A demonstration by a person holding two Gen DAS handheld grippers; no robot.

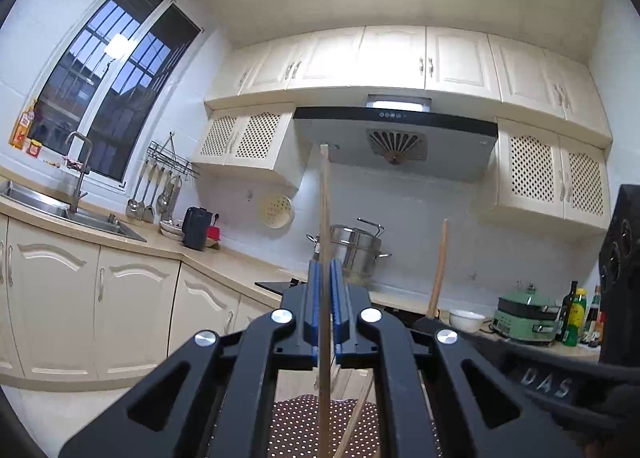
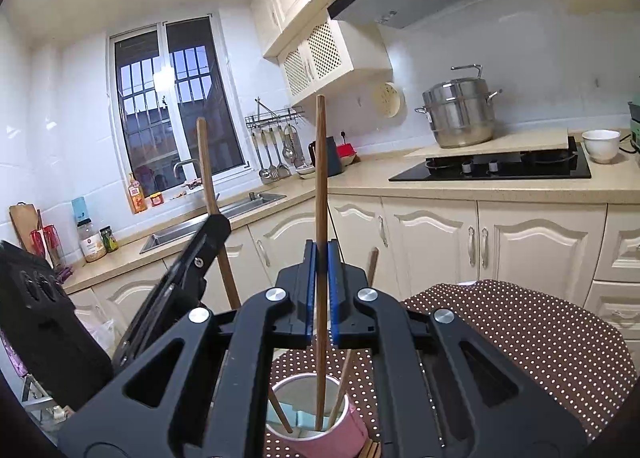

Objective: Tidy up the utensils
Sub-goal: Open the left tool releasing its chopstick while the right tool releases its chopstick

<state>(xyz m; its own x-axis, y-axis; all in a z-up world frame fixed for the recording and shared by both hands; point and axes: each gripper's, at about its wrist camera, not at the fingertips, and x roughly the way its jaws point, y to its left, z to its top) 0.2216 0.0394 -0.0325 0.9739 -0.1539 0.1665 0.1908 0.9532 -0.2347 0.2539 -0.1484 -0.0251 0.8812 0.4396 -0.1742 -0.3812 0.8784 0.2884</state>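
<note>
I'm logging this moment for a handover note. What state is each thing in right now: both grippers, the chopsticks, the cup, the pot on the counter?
Left gripper: shut on a chopstick, held upright.
Right gripper: shut on a chopstick, lower end in the cup.
Pink cup: upright on the dotted cloth, other sticks inside.
Steel pot: lid on.

Right gripper pinches a chopstick upright, its lower end inside the cup directly below. Cup sits on the dotted cloth, with other sticks leaning in it. Left gripper is to the left, clamping a second chopstick, also near upright. Counter runs behind: sink left, hob right, steamer pot behind the hob, bowl right of it.
</note>
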